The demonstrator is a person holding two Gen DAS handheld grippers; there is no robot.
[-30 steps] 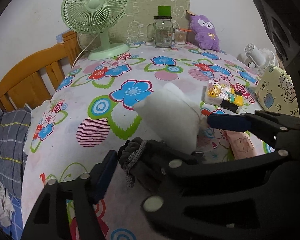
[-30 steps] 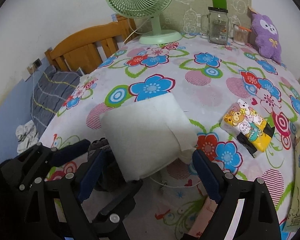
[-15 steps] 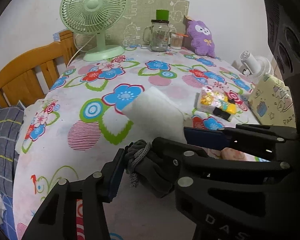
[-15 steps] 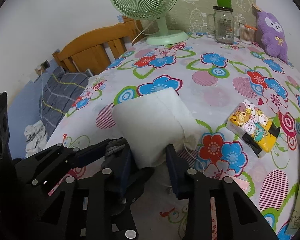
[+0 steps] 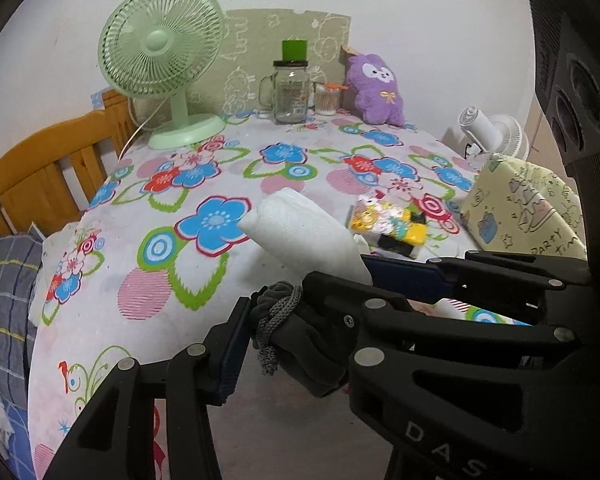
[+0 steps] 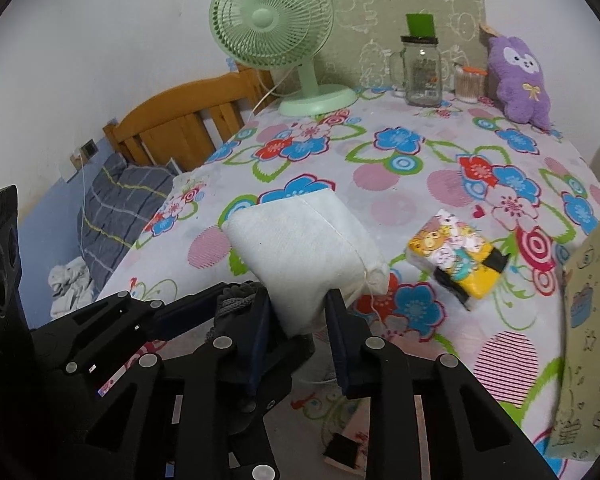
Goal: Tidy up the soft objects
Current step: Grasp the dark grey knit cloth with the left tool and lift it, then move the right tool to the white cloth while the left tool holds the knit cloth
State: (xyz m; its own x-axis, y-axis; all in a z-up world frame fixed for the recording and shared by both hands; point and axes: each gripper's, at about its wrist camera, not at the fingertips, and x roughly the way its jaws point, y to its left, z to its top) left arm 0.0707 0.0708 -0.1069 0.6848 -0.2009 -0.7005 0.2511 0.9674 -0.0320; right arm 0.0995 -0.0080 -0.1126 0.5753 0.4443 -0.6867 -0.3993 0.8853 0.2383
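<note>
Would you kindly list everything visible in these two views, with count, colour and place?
pouch: one, white, between right gripper's pads
dark cloth: one, grey, corded, between left gripper's pads
tissue pack: one, yellow, table right
fan: one, pale green, table's far edge
jar: one, clear, beside fan
plush toy: one, purple, far right
tablecloth: one, floral
left gripper: black, gripping cloth
right gripper: black, jaws closing on pouch

A home bedroom: a wooden bed frame (image 6: 180, 120) with plaid bedding (image 6: 116, 204), a flowered tablecloth (image 5: 148, 264), a desk fan (image 5: 160, 60), a plush toy (image 5: 376, 88)
</note>
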